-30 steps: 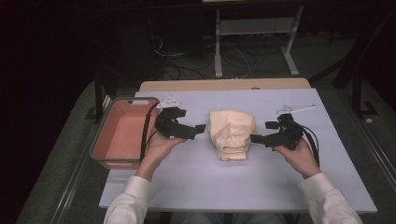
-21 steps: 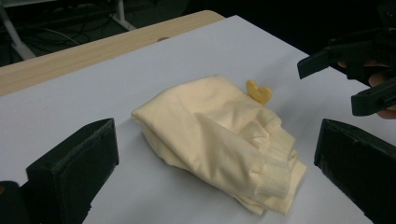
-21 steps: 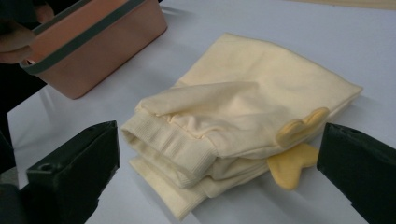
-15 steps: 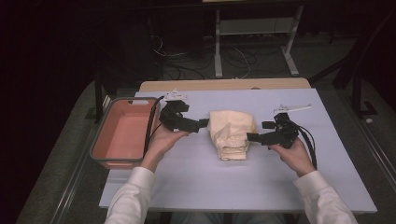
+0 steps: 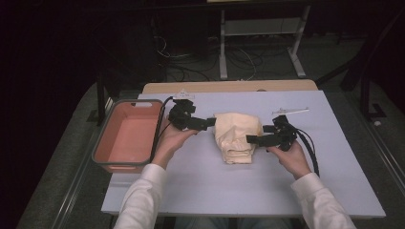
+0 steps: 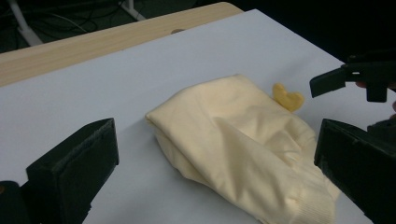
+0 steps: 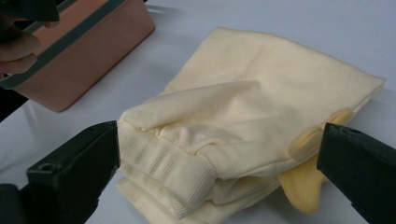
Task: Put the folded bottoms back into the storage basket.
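Both grippers have closed in on the folded cream garment (image 5: 236, 137) since a second ago, the left gripper (image 5: 206, 123) now reaching its 9 o'clock edge and the right gripper (image 5: 253, 139) its 3 o'clock edge. Each has its jaws spread wide, released, with the cloth lying between them in the two gripper views and not pinched. The garment sits at the middle of the white table (image 5: 200, 186), its ribbed cuff (image 7: 163, 163) toward 6 o'clock. At 9 o'clock of the left hand (image 5: 169, 143) stands a salmon bin (image 5: 125, 138), beside the table's edge.
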